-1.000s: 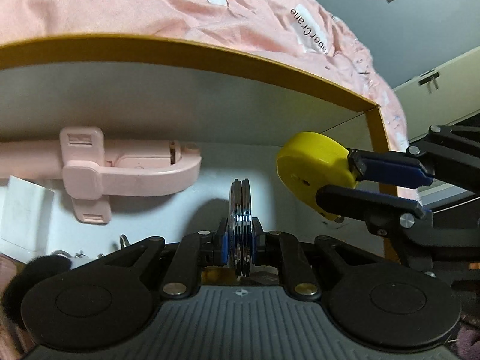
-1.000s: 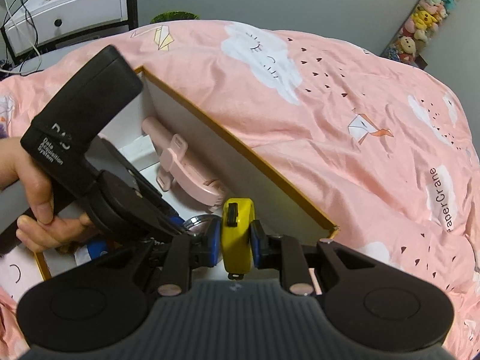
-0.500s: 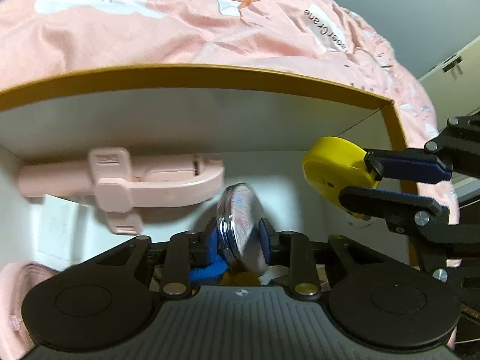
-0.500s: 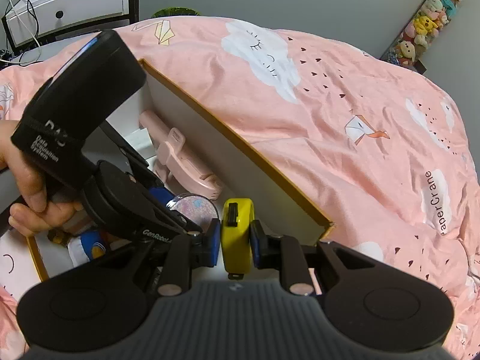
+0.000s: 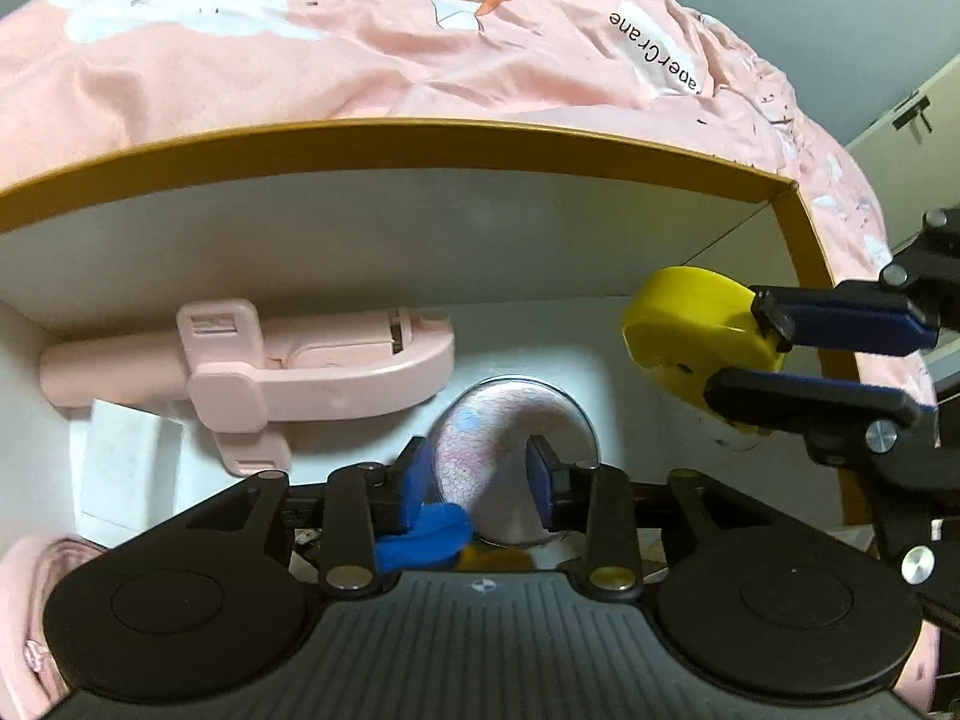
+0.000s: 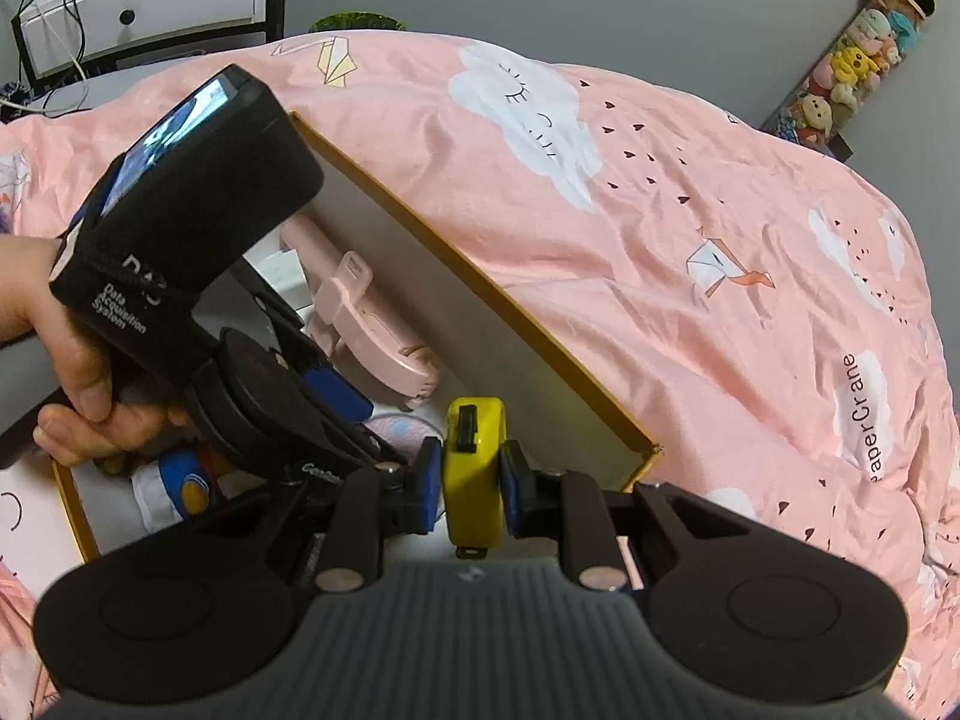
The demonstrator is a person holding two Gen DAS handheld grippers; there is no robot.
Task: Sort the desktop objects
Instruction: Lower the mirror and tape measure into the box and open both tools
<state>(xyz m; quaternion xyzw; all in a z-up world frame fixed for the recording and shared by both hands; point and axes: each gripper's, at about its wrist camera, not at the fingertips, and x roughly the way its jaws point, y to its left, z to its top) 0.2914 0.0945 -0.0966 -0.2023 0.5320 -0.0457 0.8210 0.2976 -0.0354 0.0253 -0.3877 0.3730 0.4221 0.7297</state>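
Pink bedding [image 6: 660, 228] printed with clouds and paper cranes lies under an open box [image 5: 420, 144] with a tan rim and white inner walls. Inside, a pink folding gadget [image 5: 258, 372] lies along the far wall; what it is cannot be made out. The left gripper [image 5: 477, 468] points down into the box, its jaws having just been opening, and a round compact [image 5: 510, 420] lies on the floor behind and between the parted pads, free of them. A blue piece [image 5: 432, 534] below the left pad is half hidden by the gripper body. The right gripper [image 6: 468, 480] is clamped on a yellow tape measure [image 6: 474, 468], held above the box's near right corner. From the right wrist, a hand [image 6: 54, 360] holds the left tool, which hides most of the box; a blue-and-white item [image 6: 180, 480] beneath it is too covered to identify.
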